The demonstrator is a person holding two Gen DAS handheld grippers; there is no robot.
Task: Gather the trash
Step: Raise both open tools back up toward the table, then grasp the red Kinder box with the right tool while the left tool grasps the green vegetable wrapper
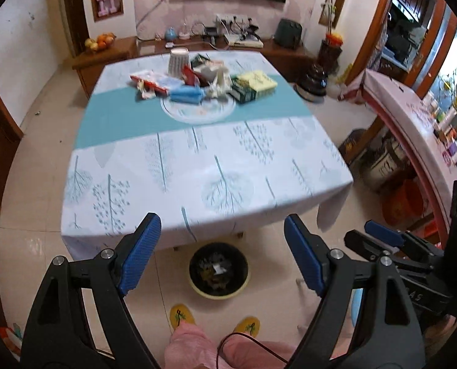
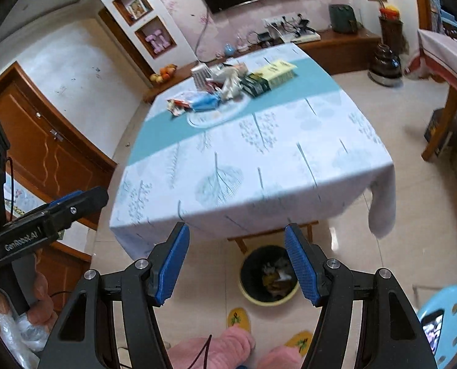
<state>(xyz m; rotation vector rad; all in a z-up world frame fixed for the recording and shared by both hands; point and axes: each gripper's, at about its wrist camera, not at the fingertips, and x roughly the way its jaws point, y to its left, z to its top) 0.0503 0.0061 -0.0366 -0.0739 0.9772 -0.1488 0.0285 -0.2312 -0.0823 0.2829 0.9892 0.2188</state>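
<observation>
The trash pile (image 1: 197,83) sits on the far half of the desk (image 1: 197,169), heaped on the teal band of the cloth: wrappers, a blue packet (image 1: 187,94), a yellow box (image 1: 257,81) and an upturned white cup (image 1: 178,61). The clear round plate (image 1: 197,111) lies just beneath the pile. On the floor by the desk's near edge stands the trash bin (image 1: 218,272), dark-lined, scraps already inside. The left gripper (image 1: 222,255) hangs over the bin, jaws spread wide, nothing between them. The right gripper (image 2: 237,261) hangs beside it, jaws apart and empty. Yellow slippers (image 1: 180,316) and pink trouser legs show below the bin.
</observation>
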